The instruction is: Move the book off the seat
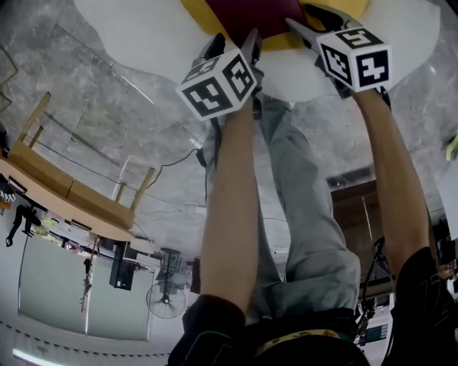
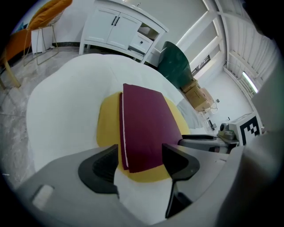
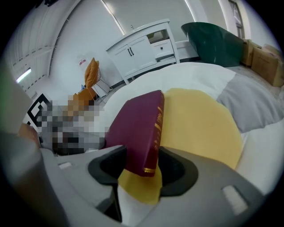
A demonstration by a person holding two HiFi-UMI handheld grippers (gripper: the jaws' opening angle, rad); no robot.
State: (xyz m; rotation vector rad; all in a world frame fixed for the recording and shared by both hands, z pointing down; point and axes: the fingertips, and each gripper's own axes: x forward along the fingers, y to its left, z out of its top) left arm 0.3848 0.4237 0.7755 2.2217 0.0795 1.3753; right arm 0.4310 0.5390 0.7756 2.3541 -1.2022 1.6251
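Note:
A maroon hardback book (image 2: 144,128) lies flat on a yellow cushion (image 2: 106,128) on a round white seat (image 2: 62,102). My left gripper (image 2: 140,166) is open, and the book's near end shows between its dark pads, not pressed by them. My right gripper (image 3: 142,170) is open too, with the book's (image 3: 137,128) gold-lettered spine corner between its jaws. In the head view both grippers reach the book (image 1: 250,14) at the top edge, left gripper (image 1: 232,43) and right gripper (image 1: 315,21), each under its marker cube.
A white cabinet (image 2: 120,29), a dark green chair (image 2: 177,64), cardboard boxes (image 2: 197,95) and an orange chair (image 2: 44,13) stand behind the seat. A grey cushion (image 3: 253,104) lies beside the yellow one. A wooden table (image 1: 64,186) and a floor fan (image 1: 166,300) stand on the marble floor.

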